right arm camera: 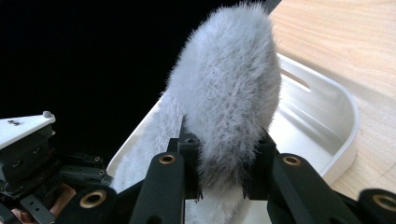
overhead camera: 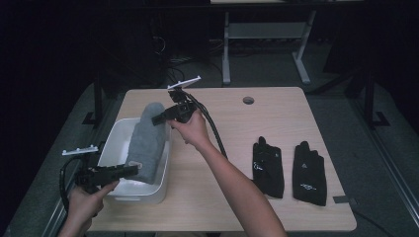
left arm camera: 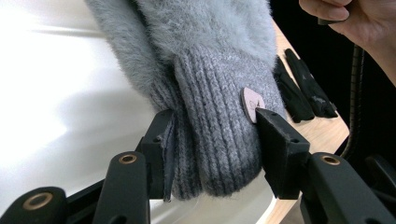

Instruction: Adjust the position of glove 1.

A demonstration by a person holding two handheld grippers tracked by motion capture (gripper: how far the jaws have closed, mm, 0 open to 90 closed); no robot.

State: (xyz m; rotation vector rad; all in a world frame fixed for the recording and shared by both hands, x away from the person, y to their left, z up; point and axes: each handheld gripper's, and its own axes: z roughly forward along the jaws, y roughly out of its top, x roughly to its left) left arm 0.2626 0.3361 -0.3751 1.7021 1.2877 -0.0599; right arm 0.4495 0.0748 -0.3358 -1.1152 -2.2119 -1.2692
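Grey fuzzy glove (overhead camera: pixel 147 140) lies over the white tub (overhead camera: pixel 109 146), left hand-held gripper (overhead camera: pixel 132 170) clamping its near cuff, right hand-held gripper (overhead camera: pixel 157 118) pinching its far tip. Two black gloves (overhead camera: pixel 289 170) lie right on the surface (overhead camera: pixel 276 113).

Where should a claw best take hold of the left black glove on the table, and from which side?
Grip the left black glove at its cuff, the near end, from above. It lies flat on the table, fingers pointing away, and apart from the other black glove.
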